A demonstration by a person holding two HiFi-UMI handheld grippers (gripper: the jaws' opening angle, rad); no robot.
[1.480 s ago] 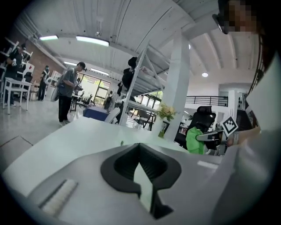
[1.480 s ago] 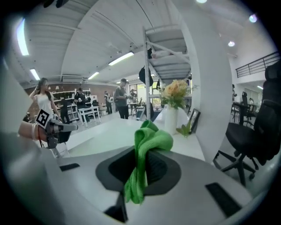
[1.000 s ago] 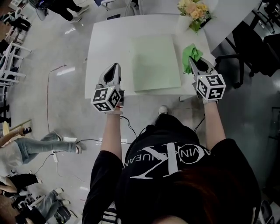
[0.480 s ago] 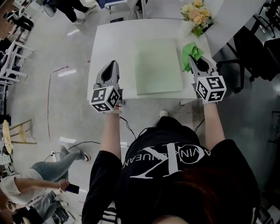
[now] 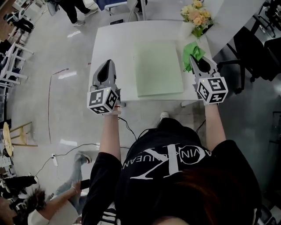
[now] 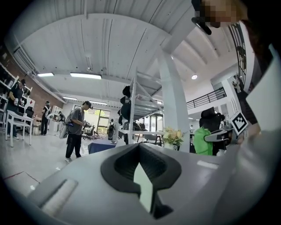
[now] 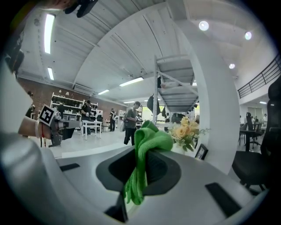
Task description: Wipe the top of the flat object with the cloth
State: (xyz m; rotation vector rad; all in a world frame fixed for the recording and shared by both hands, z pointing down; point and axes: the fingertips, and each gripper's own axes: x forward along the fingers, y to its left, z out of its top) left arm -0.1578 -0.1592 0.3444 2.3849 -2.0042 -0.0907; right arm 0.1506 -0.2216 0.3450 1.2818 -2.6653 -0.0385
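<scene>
the right gripper (image 5: pixel 193 60) stays pinched on the green cloth (image 5: pixel 192 50), a fold bunched above its jaws and a tail hanging below them, as both grippers appear to ease a little higher over the white surface (image 5: pixel 113 44). over the past second the right gripper has barely shifted, and the cloth has not slipped in its bite. the left gripper (image 5: pixel 108 63), jaws pressed together on nothing, has drifted slightly outward, away from the pale green flat object (image 5: pixel 159 68) and toward its own side's edge of the surface. the flat object lies between the two grippers, just to the left of the right gripper and level with its tips, its top bare. the cloth projects ahead of the right gripper's tips, beside the flat object's right edge and short of the flowers (image 5: pixel 196 13) farther ahead. the small changes suggest the pick-up is done and the cloth is carried clear, but no wiping has begun: the cloth is not yet over the flat object. the next move would seem to be a short sweep leftward and down from the right gripper's place, keeping the pinch firm so the loose tail lies flat.
</scene>
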